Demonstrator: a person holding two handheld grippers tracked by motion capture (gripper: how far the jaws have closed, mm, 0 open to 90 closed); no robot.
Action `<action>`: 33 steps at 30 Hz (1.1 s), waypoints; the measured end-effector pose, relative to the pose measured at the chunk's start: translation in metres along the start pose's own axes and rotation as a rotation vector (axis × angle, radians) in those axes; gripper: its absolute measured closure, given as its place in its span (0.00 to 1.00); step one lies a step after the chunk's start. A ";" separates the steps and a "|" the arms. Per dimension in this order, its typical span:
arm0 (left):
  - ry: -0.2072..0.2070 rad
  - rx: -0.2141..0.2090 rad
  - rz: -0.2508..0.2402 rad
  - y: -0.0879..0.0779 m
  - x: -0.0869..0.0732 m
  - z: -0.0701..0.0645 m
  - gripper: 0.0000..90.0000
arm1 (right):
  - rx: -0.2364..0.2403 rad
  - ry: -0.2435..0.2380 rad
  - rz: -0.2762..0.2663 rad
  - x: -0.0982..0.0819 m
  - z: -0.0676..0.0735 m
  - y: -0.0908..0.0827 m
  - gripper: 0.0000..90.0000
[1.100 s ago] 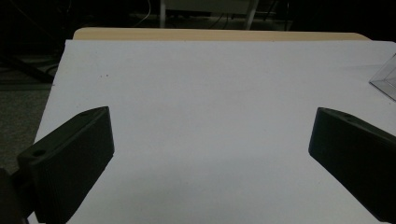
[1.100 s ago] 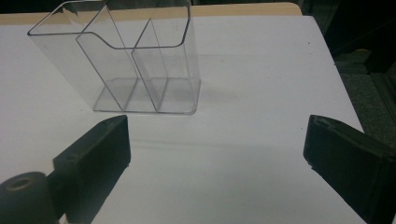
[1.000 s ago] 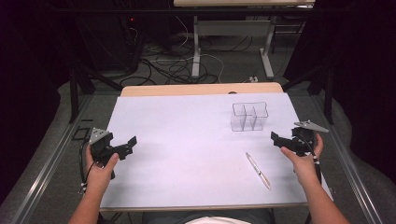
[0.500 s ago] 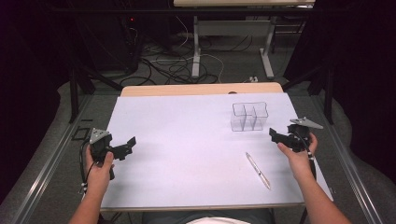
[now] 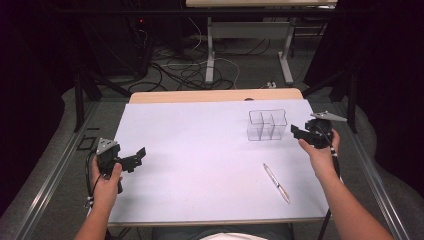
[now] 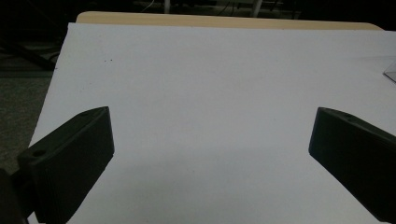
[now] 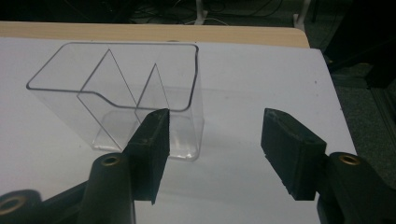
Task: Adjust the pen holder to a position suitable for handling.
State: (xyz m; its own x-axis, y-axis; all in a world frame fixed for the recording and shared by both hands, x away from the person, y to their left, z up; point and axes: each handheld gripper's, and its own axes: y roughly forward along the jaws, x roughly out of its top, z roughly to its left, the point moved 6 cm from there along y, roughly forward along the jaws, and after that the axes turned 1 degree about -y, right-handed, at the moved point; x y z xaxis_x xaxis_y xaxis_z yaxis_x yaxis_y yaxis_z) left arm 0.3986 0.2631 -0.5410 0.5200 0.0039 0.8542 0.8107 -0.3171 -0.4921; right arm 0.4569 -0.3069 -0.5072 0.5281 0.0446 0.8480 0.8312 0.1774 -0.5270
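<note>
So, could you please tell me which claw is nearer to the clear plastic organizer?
The right claw hangs just right of the clear plastic organizer, not touching it. The left claw sits far across the table.

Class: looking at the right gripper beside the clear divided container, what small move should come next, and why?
Probably bring the right gripper a little further toward the clear container. Its jaws have just been closing with nothing between them, and the container's near wall stands just ahead of one jaw. The pen lies untouched on the table.

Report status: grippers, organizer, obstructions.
Left gripper open, empty. Right gripper empty, jaws just been closing, beside organizer. Pen lies clear.
</note>
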 end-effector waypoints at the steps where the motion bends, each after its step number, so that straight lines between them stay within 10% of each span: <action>1: 0.001 -0.002 0.000 0.000 0.000 0.000 0.00 | -0.003 -0.013 0.002 0.004 0.001 0.001 0.47; 19: -0.001 -0.006 0.007 0.002 -0.001 0.000 0.00 | -0.017 -0.081 0.028 0.062 0.005 0.015 0.66; 33: 0.001 -0.007 0.013 0.003 -0.002 0.001 0.00 | -0.020 -0.063 0.098 0.059 -0.003 0.048 0.91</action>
State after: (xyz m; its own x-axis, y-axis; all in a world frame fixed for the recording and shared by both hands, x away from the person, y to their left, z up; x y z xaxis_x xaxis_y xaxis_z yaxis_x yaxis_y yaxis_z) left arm 0.4002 0.2628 -0.5437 0.5304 -0.0015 0.8477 0.8018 -0.3237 -0.5023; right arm 0.5289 -0.2991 -0.4827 0.5958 0.1221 0.7938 0.7795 0.1498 -0.6082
